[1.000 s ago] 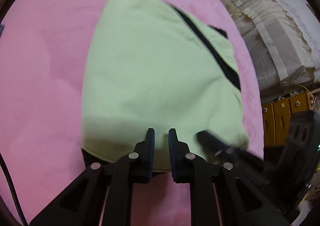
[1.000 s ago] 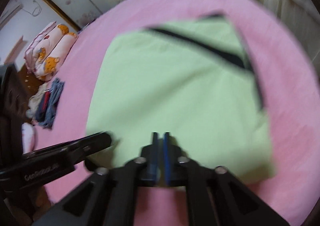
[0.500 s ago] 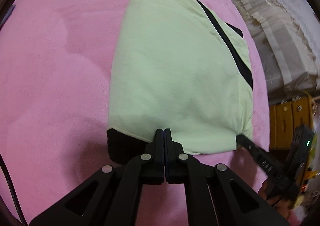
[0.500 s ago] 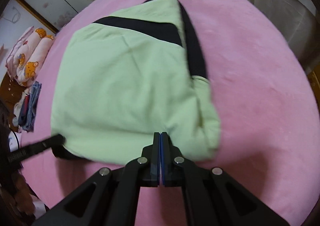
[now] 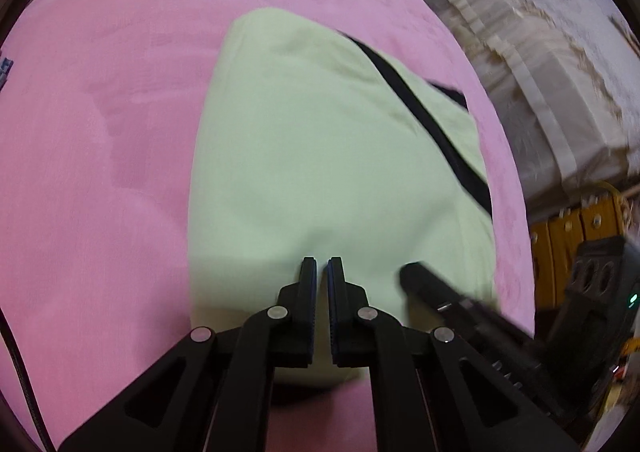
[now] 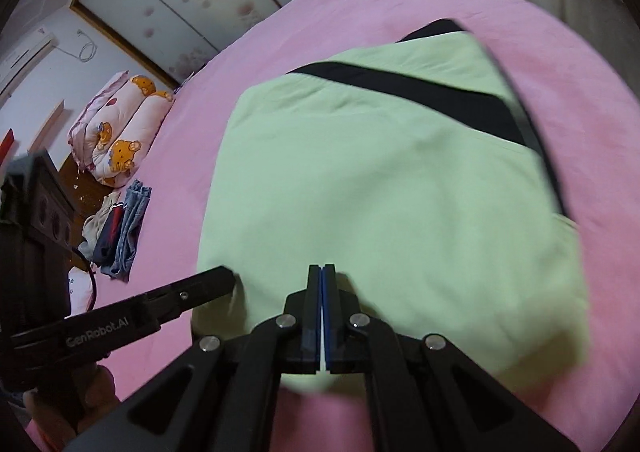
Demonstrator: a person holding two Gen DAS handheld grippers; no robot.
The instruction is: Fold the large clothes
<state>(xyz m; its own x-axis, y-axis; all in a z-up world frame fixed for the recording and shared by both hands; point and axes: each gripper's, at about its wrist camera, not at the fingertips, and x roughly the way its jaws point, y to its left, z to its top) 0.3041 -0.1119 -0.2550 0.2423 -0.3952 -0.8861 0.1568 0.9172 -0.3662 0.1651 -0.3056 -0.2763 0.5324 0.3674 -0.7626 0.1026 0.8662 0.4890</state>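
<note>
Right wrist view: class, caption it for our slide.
Shut right tongs over a folded green garment on a pink bed.

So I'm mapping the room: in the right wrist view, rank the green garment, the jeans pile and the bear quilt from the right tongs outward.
1. green garment, directly under and ahead of the right tongs.
2. jeans pile, left, at the bed edge.
3. bear quilt, farther left and back.

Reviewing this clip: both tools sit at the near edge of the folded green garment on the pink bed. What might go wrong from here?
1. The left tool shows a slight gap over the pale green garment with black stripe; if only the top layer is caught, the fold may open.
2. The right tool is shut beside it, so the outer corners could sag when lifted.
3. The garment lies toward one side of the pink bedsheet; dragging could pull it off.
</note>
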